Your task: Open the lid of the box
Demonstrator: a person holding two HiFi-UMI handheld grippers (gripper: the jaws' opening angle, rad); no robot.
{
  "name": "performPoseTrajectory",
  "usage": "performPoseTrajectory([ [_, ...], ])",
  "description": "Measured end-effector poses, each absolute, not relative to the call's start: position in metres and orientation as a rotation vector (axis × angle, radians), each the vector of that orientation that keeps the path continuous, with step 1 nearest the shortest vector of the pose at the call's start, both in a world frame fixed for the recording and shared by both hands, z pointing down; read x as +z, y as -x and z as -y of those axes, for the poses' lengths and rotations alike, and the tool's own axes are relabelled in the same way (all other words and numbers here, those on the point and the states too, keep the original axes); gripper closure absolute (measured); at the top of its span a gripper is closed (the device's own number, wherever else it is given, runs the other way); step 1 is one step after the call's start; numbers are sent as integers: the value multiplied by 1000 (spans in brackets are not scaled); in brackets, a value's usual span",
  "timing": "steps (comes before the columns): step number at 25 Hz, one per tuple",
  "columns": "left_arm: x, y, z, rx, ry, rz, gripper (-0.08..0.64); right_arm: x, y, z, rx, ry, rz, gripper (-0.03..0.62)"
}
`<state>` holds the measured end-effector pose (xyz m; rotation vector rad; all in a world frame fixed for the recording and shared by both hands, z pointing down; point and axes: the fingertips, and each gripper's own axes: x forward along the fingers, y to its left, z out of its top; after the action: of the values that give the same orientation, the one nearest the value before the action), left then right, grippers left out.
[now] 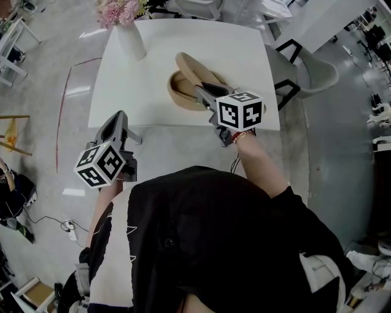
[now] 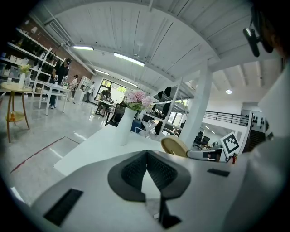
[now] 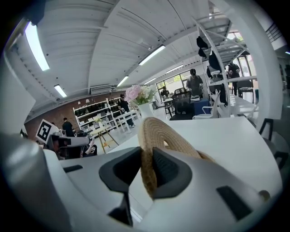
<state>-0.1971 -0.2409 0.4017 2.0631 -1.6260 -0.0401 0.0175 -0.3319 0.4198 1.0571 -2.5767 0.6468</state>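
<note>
Our right gripper [image 1: 203, 93] reaches over the near edge of the table [image 1: 146, 92]. Its jaws are closed on the rim of the woven lid [image 3: 159, 132], and the rim's edge stands pinched between the two pads. The lid is lifted and tilted. Its near edge is in the jaws and it leans up and away over the box [image 1: 181, 93], whose inside shows open beneath it. The box sits on the table near the front edge, right of the middle.

Our left gripper [image 2: 147, 155] hangs off the table, in front of its near left corner and well apart from the box. Its jaws are together, the pads meet at their tips, and nothing is between them.

A white vase [image 1: 130, 40] with pink flowers [image 1: 119, 11] stands upright at the far left of the table, well apart from the box. A pale chair [image 1: 317, 74] stands just beside the table on the right.
</note>
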Motion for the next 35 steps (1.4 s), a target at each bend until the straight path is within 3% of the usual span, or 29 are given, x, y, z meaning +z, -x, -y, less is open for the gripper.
performPoseTrajectory([
  [35, 398, 191, 246, -74, -2069, 1612, 549, 386, -63, 350, 858, -1320, 2774, 520],
])
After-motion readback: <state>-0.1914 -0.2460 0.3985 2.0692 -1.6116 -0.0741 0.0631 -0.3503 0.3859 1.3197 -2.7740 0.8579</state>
